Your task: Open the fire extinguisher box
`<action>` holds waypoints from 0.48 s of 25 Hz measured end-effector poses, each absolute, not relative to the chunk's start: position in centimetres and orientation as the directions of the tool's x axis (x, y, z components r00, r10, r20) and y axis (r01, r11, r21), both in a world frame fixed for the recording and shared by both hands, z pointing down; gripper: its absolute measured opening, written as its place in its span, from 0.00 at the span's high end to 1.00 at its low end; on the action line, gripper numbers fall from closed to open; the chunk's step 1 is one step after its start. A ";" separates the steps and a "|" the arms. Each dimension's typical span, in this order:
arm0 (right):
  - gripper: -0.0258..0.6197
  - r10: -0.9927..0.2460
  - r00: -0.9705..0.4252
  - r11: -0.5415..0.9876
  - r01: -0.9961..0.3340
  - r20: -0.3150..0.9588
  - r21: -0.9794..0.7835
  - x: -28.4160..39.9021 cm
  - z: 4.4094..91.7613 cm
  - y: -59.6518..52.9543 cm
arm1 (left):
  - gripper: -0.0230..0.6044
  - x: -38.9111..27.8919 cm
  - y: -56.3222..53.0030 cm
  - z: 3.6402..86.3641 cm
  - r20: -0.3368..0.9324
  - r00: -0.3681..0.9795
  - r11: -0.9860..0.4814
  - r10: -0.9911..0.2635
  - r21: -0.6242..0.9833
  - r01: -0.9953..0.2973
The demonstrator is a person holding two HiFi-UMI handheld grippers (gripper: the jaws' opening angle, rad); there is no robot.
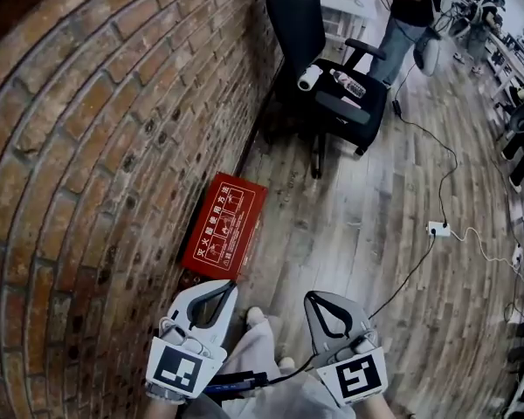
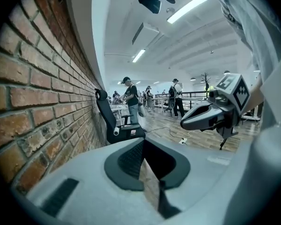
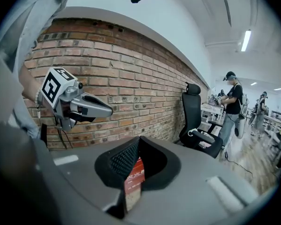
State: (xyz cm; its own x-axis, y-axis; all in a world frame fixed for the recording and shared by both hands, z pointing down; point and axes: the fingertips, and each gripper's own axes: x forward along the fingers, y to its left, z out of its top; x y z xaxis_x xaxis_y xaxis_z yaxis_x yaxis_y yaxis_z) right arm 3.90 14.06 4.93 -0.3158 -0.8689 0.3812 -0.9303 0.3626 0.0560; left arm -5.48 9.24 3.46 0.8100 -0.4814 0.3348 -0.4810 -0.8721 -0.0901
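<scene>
While both tools are low in front of the person, the head view shows the fire extinguisher box [image 1: 224, 225] on the wooden floor [image 1: 375, 260], close against the foot of the brick wall [image 1: 87, 147]. It looks closed, as far as I can judge. The left gripper [image 1: 222, 286] and the right gripper [image 1: 319, 298] are near the box but apart from it. Each has its fingers pressed together and carries nothing, which I think is because this is only the approach. Beyond the box stands an office chair [image 1: 336, 90], and a cable runs to a power strip [image 1: 439, 229] on the boards.

In the left gripper view the pads meet at the tips with nothing between them. This view looks along the bricks to the chair, and the box does not show there.

In the right gripper view the tips are also closed. A piece of the red box shows through the opening behind them, so this tool seems aimed at it. The room is a long office with ceiling lamps and people standing far off.
</scene>
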 end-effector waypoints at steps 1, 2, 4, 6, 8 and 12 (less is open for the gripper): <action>0.96 -0.866 -0.314 0.361 -0.931 0.389 0.053 3.9 5.3 13.5 | 0.97 -5.5 8.8 3.8 0.337 0.814 -0.877 -0.473 -0.086 -0.473; 0.96 -0.863 -0.312 0.361 -0.931 0.396 0.052 3.8 5.7 13.1 | 0.97 -5.5 8.5 4.1 0.342 0.817 -0.880 -0.465 -0.077 -0.469; 0.96 -0.859 -0.308 0.359 -0.932 0.408 0.051 3.6 6.4 12.2 | 0.97 -5.7 7.9 5.0 0.355 0.819 -0.885 -0.451 -0.055 -0.463; 0.96 -0.858 -0.304 0.353 -0.934 0.414 0.046 3.4 7.0 11.4 | 0.97 -5.7 7.5 5.8 0.365 0.824 -0.892 -0.434 -0.044 -0.450; 0.96 -0.855 -0.302 0.351 -0.935 0.422 0.044 3.2 7.8 10.7 | 0.97 -5.7 7.1 6.6 0.372 0.829 -0.899 -0.418 -0.039 -0.436; 0.96 -0.842 -0.290 0.344 -0.938 0.456 0.039 3.0 9.4 9.9 | 0.97 -5.7 6.4 7.8 0.373 0.829 -0.899 -0.416 -0.030 -0.437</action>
